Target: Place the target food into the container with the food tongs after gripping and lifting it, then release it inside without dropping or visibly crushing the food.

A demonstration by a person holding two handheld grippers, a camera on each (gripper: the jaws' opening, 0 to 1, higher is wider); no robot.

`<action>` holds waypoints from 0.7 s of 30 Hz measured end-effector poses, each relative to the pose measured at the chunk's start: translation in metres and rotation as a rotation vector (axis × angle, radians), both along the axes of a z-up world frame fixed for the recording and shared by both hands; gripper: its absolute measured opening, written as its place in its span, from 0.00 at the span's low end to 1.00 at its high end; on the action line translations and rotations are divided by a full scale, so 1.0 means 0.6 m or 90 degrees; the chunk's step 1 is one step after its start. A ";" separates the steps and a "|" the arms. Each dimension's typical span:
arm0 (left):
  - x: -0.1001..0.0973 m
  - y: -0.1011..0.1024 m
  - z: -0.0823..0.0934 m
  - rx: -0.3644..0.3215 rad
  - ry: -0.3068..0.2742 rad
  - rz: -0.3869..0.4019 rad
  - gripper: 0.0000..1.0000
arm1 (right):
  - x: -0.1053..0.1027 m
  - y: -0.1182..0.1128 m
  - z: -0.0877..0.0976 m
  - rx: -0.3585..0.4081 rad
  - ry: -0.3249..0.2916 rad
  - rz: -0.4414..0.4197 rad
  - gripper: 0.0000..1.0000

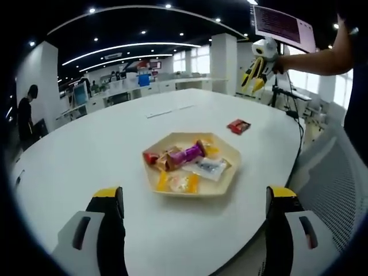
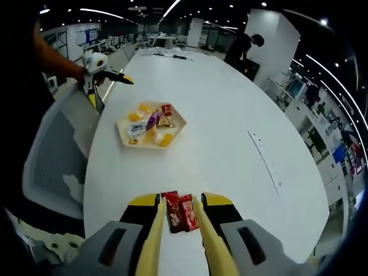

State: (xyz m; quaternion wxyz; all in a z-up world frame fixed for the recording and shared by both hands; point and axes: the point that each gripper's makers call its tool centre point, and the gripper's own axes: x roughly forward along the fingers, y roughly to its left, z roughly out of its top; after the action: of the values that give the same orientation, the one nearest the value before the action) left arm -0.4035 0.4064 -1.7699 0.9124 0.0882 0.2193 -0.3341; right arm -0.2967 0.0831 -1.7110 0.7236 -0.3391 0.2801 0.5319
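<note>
A pale hexagonal tray (image 1: 230, 150) sits on the white table and holds several wrapped snacks, among them a purple packet (image 1: 190, 153). A red snack packet (image 1: 237, 126) lies on the table beyond the tray. My left gripper (image 1: 194, 196) is open wide just short of the tray, nothing between its jaws. A hand holds my right gripper (image 1: 252, 85) up in the air past the red packet, yellow tongs pointing down. In the right gripper view the red packet (image 2: 181, 214) shows in the gap of the right gripper (image 2: 178, 200), whose tongs stand a little apart. The tray (image 2: 179, 121) lies farther off.
The big white table (image 1: 115, 144) curves away to a rounded edge on the right. A grey mesh chair (image 1: 339, 178) stands at that edge. The left gripper (image 2: 123, 79) hovers past the tray (image 2: 179, 121). A person (image 1: 24, 115) stands far off in the office.
</note>
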 end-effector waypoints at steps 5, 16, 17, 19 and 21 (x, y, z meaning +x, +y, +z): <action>-0.004 -0.003 -0.008 0.004 0.012 -0.012 0.99 | 0.007 -0.009 -0.038 -0.004 0.012 -0.010 0.28; -0.008 -0.003 -0.025 0.023 0.038 -0.016 0.98 | 0.008 -0.002 -0.110 -0.011 0.023 -0.013 0.27; -0.009 -0.003 -0.026 0.023 0.040 -0.018 0.98 | 0.008 -0.001 -0.115 -0.012 0.023 -0.011 0.27; -0.010 -0.004 -0.025 0.023 0.041 -0.018 0.98 | 0.009 -0.002 -0.126 -0.020 0.024 -0.005 0.28; -0.009 -0.004 -0.025 0.024 0.040 -0.018 0.98 | 0.010 -0.002 -0.135 -0.024 0.032 -0.006 0.28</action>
State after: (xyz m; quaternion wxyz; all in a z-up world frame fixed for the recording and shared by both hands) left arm -0.4091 0.4043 -1.7852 0.8983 0.0983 0.2528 -0.3456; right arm -0.2906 0.0819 -1.7922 0.7121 -0.3377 0.3099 0.5319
